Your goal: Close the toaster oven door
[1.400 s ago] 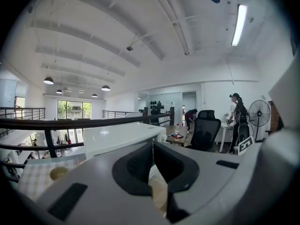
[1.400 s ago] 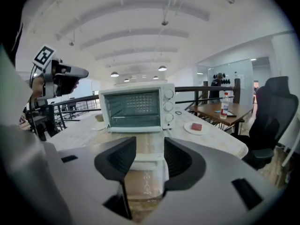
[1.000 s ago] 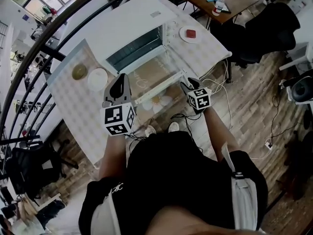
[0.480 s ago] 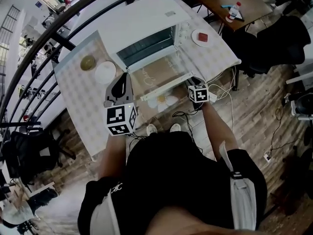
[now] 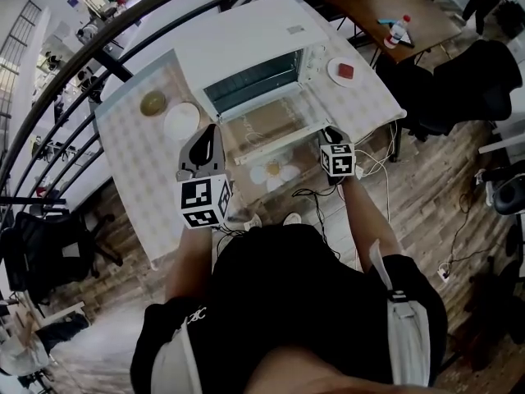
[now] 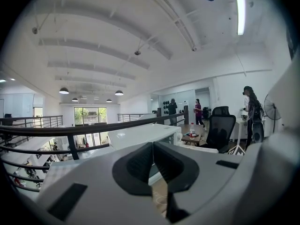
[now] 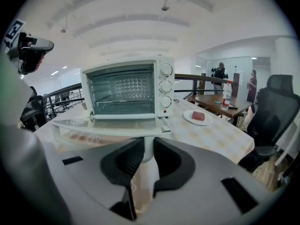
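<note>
Head view: the oven [image 5: 254, 60] has its door [image 5: 267, 125] lying open and flat in front of it; the left gripper [image 5: 210, 131] waits unused at the oven's left front. Left gripper view: fingers together, nothing between. Right gripper view: the right gripper [image 7: 146, 159] has just been closing and clamps the handle [image 7: 148, 146], likely to lift the door.

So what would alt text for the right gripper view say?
The right gripper, jaws just closed, grips the handle of the open glass door. The toaster oven stands behind on a checked table, with a plate of red food to its right.
</note>
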Demonstrator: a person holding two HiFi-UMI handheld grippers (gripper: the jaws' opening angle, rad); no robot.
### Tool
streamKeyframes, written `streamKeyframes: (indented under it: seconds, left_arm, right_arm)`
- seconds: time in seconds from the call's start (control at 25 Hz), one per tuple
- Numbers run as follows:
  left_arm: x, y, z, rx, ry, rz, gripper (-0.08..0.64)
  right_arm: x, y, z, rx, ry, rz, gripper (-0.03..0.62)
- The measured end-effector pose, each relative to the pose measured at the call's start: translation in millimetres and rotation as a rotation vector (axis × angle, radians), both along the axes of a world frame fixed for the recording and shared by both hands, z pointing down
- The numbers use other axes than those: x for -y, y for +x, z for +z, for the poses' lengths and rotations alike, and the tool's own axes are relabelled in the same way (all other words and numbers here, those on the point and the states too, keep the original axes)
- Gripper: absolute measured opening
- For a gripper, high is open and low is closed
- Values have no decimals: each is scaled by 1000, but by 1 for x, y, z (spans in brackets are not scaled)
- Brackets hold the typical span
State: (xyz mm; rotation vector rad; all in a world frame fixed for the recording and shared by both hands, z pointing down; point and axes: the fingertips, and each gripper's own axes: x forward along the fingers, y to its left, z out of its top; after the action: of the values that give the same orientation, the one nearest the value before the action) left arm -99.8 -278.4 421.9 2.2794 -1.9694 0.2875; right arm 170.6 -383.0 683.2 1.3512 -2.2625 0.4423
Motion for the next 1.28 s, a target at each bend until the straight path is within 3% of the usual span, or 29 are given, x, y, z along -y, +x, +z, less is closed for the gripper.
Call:
streamKeyframes:
  seconds: [0.48, 1.28]
  left_arm:
    - [-7, -16, -5, -30, 22, -24, 17]
    - [-13, -50, -16, -52, 63, -81, 17]
  right_arm:
    - [38, -24, -84, 20, 165, -35, 71]
    - [121, -67, -153, 38, 179, 33, 69]
